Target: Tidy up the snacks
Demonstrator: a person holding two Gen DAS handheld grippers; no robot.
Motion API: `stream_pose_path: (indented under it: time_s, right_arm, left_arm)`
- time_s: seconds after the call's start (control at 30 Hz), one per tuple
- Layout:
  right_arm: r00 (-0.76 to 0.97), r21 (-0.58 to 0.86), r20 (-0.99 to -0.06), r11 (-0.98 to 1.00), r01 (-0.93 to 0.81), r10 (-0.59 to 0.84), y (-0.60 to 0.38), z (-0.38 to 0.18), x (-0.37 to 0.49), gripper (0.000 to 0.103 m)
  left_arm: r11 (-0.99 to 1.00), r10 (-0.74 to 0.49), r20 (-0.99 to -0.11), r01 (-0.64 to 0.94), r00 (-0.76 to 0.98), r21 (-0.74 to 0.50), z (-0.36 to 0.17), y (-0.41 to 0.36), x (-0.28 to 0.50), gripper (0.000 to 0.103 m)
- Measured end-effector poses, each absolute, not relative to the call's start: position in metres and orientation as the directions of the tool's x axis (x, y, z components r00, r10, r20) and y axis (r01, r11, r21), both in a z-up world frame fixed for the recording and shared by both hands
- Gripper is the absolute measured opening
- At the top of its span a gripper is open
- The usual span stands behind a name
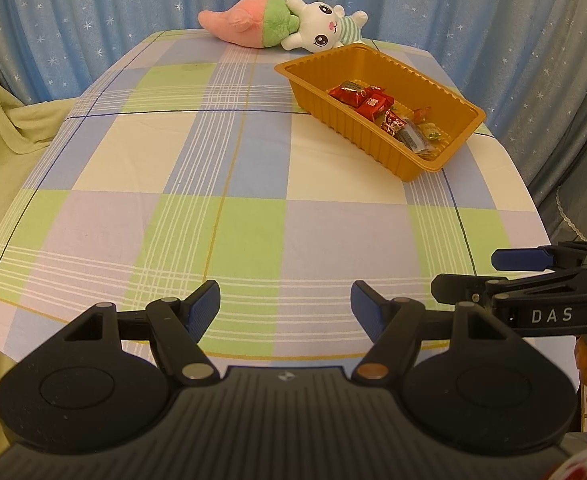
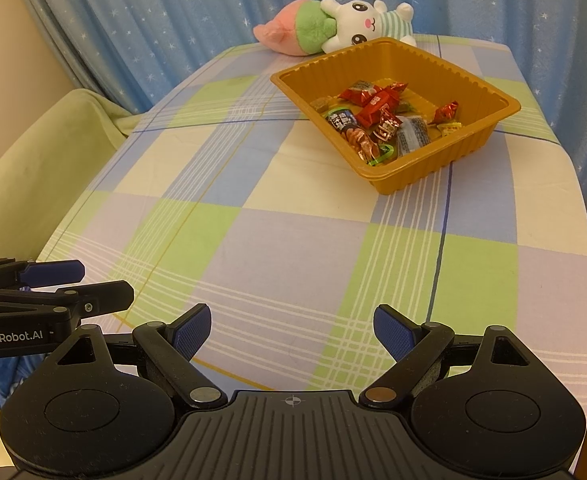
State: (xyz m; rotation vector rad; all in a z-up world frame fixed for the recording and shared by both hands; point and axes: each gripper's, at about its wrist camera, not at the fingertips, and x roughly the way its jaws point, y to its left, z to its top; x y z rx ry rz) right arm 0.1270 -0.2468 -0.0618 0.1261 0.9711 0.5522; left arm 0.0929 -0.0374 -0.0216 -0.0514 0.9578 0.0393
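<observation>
An orange plastic tray point(image 1: 373, 142) point(image 2: 489, 92) stands on the far right part of the checked tablecloth. Several wrapped snacks point(image 1: 367, 100) point(image 2: 377, 118) lie inside it, red, silver and yellow. My left gripper point(image 1: 285, 308) is open and empty, low over the near edge of the table. My right gripper point(image 2: 291, 330) is open and empty, also at the near edge. Each gripper shows from the side in the other's view: the right one in the left wrist view point(image 1: 533, 280), the left one in the right wrist view point(image 2: 53, 284). Both are far from the tray.
A plush toy point(image 1: 285, 22) point(image 2: 333, 26), pink, green and white, lies at the table's far edge behind the tray. Blue starred curtains hang behind. A pale green covered seat point(image 1: 1, 128) point(image 2: 41, 152) stands left of the table point(image 1: 233, 208) point(image 2: 293, 248).
</observation>
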Motion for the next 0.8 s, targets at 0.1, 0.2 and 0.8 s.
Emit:
stream_pose_path:
  time_s: [0.1,0.2,0.8]
  right_arm:
    - [0.438,0.343,-0.748,0.855,-0.388,0.499,-0.247,-0.062,0.127,0.088]
    - [0.439,0.342,-0.748,0.855,-0.389,0.499,-0.247,-0.062,0.128,0.088]
    - [0.430,0.346,-0.751,0.854,-0.389,0.501,-0.246,-0.065,0.131,0.088]
  left_arm:
    - [0.998,0.011,-0.818,-0.056,0.575,-0.026,-0.021,-0.037,0.094,0.070]
    - [0.998,0.011,-0.819,-0.057,0.574,-0.027,-0.021,-0.037,0.094,0.070]
    - [0.997,0.022,-0.828,-0.074,0.560,-0.023,-0.023,-0.034,0.107,0.075]
